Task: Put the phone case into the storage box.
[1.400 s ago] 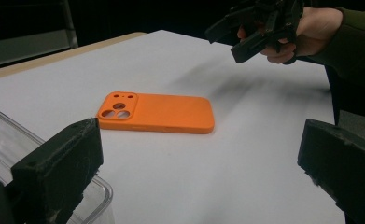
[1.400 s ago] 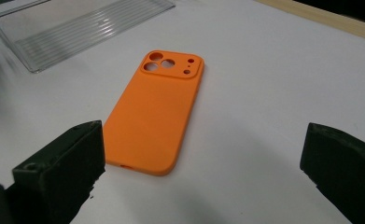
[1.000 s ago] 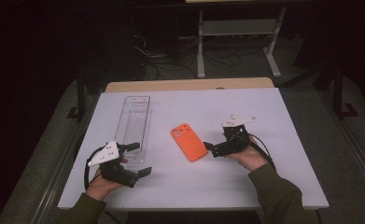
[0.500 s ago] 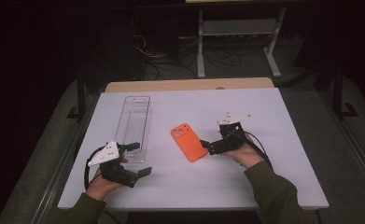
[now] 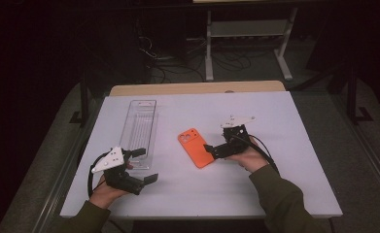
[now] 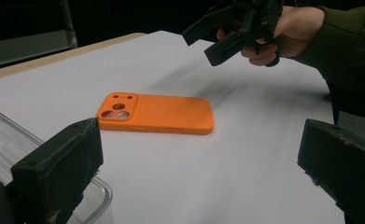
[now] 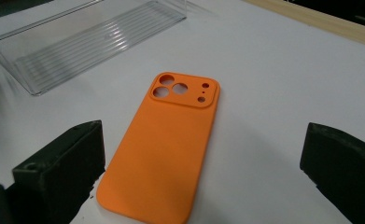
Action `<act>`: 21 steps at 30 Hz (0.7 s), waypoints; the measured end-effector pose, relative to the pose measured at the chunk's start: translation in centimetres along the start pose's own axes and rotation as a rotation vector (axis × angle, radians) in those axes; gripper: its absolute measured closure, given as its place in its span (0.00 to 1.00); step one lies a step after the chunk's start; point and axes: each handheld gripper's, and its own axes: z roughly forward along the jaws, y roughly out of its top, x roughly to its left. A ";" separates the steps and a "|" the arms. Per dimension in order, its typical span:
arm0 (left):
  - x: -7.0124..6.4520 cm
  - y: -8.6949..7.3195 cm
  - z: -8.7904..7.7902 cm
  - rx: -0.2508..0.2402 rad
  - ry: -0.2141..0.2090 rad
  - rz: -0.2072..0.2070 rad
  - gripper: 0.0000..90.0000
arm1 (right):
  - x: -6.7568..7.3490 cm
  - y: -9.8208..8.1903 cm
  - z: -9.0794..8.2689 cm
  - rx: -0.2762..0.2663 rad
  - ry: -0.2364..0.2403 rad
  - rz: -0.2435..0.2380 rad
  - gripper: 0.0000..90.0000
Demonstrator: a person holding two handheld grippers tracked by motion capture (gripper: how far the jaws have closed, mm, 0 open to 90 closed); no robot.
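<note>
One orange phone case (image 5: 195, 147) lies flat, back side up, near the middle of the white desk (image 5: 285, 126), its camera cut-outs at the far end; it touches nothing else and bare desk surrounds it on every side. In the right gripper view the phone case (image 7: 166, 144) sits between and ahead of the two black jaws, and its near end is cut off by the bottom of the picture. The right gripper (image 5: 211, 149) is just right of the case's near end, its jaws spread wide and holding nothing; whether a jaw tip touches the case edge is hard to tell from above. Left of the case, well apart, stands one clear plastic tray (image 5: 140, 127), long and narrow, running from near to far, with ribbed floor and no contents visible. The left gripper (image 5: 147, 165) is at the near left of the desk, just beside the tray's near end, its jaws also wide apart and empty. In the left gripper view the tray's corner (image 6: 96, 196) is partly hidden behind one jaw, and the right gripper (image 6: 217, 37) appears blurred beyond the case. Broad open surface lies to the right and along the near edge. Beyond the desk's far edge the room is dark, with a white metal stand (image 5: 246, 34) and cables (image 5: 163, 63) dimly seen.
</note>
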 end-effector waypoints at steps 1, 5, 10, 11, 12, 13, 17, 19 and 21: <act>0.0 0.0 0.0 0.000 0.000 0.001 0.00 | 0.0 0.0 0.1 -0.001 0.000 -0.004 0.00; 0.0 0.0 0.0 0.000 0.001 -0.003 0.00 | 0.0 0.3 0.5 0.001 -0.001 -0.004 0.00; 0.0 0.0 -0.1 0.002 0.001 0.000 0.00 | 0.1 0.5 0.8 0.003 -0.002 0.002 0.00; 0.0 0.0 0.0 0.002 0.001 0.000 0.00 | 0.1 0.5 0.9 0.004 -0.006 0.006 0.00; 0.0 0.0 -0.1 0.002 0.001 0.000 0.00 | 0.1 0.5 1.0 0.004 -0.006 0.007 0.00; 0.0 0.0 -0.1 0.002 0.001 0.001 0.00 | 0.1 0.5 1.1 0.002 -0.007 0.006 0.00; 0.0 0.0 0.0 0.002 -0.001 0.002 0.00 | 0.2 0.6 1.4 0.004 -0.015 0.012 0.00; 0.0 0.0 0.0 0.004 -0.001 0.007 0.00 | 0.3 0.7 1.5 0.003 -0.018 0.018 0.00; 0.0 0.0 0.0 0.002 -0.002 0.006 0.00 | 0.4 0.8 1.6 0.000 -0.021 0.019 0.00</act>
